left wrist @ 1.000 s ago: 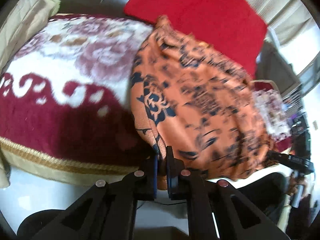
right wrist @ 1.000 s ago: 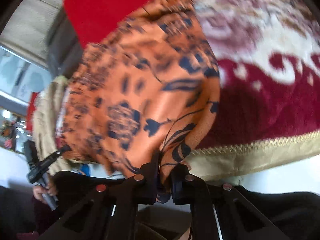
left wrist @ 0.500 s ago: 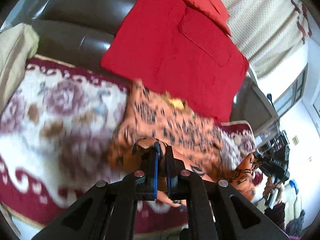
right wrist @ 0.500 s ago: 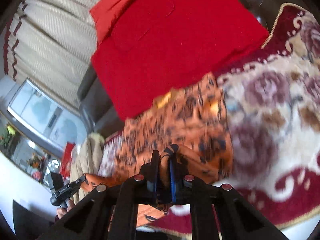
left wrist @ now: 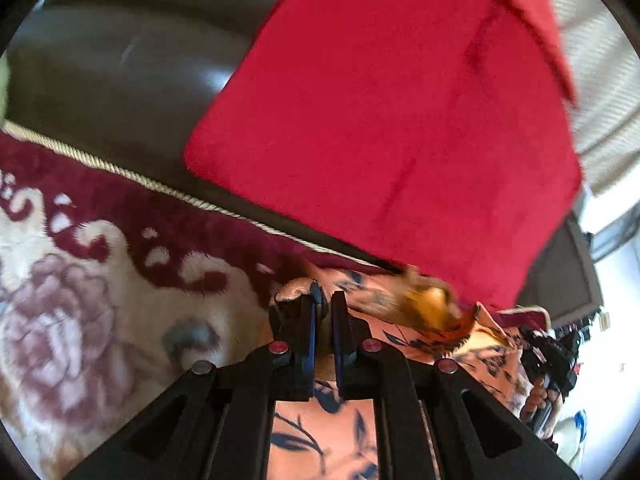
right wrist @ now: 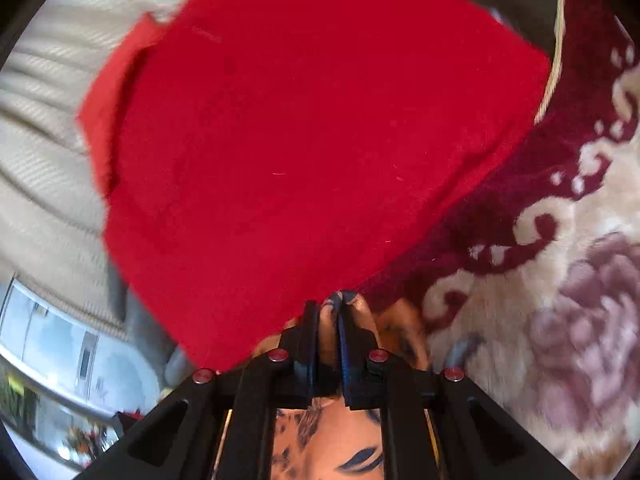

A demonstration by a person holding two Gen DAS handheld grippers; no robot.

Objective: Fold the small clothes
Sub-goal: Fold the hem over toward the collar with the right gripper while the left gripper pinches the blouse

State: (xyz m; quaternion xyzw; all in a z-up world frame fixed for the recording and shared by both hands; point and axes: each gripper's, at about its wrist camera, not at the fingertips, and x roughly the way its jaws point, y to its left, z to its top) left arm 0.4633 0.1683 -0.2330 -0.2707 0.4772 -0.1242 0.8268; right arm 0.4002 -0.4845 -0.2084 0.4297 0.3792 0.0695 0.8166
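Observation:
An orange garment with a dark blue flower print (left wrist: 416,312) lies on a floral blanket (left wrist: 80,300) over a sofa seat. My left gripper (left wrist: 325,300) is shut on one corner of it, close to the blanket's far edge. The cloth trails back under the fingers and off to the right. In the right wrist view my right gripper (right wrist: 329,312) is shut on another corner of the same orange garment (right wrist: 324,440), right at the foot of a red cushion (right wrist: 304,140). The rest of the garment is hidden beneath both grippers.
The big red cushion (left wrist: 400,120) leans on the dark leather sofa back (left wrist: 120,60). A cream ribbed curtain (right wrist: 40,140) hangs behind. A person's hand holding the other gripper (left wrist: 548,364) shows at the far right. The blanket (right wrist: 560,280) spreads to the right.
Both grippers carried their corners of the orange garment from the blanket's front edge to its back edge by the red cushion, folding the cloth over itself. Both stayed shut.

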